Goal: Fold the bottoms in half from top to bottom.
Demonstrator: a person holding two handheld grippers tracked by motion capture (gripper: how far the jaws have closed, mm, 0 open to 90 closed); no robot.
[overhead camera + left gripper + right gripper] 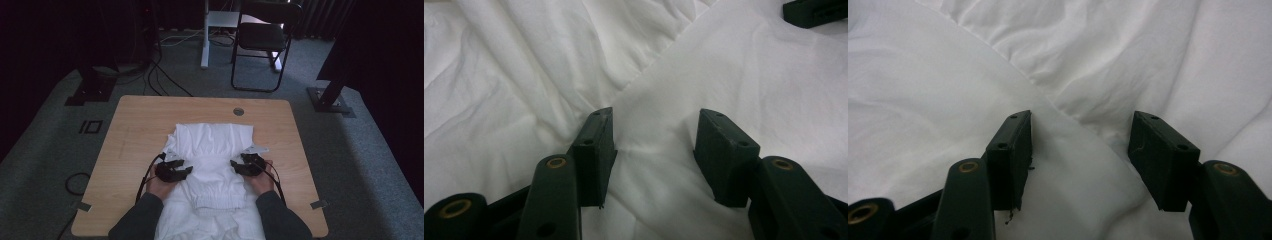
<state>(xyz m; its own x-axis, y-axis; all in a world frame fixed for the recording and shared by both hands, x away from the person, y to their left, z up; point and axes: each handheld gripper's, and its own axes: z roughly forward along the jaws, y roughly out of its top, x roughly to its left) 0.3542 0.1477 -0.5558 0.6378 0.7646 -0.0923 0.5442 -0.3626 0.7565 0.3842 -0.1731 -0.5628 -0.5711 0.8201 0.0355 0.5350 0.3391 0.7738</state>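
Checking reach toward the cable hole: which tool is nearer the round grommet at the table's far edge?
Right. The right tool sits almost straight below the grommet; the left tool lies farther off, to its left.

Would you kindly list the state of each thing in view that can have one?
Garment: white, partly folded, wrinkled, flat on the table, near end hanging over the near edge.
Left gripper: open, fingers astride a fold edge.
Right gripper: open, fingers over the cloth.
Table: bearing the garment.
Chair: upright, unoccupied.
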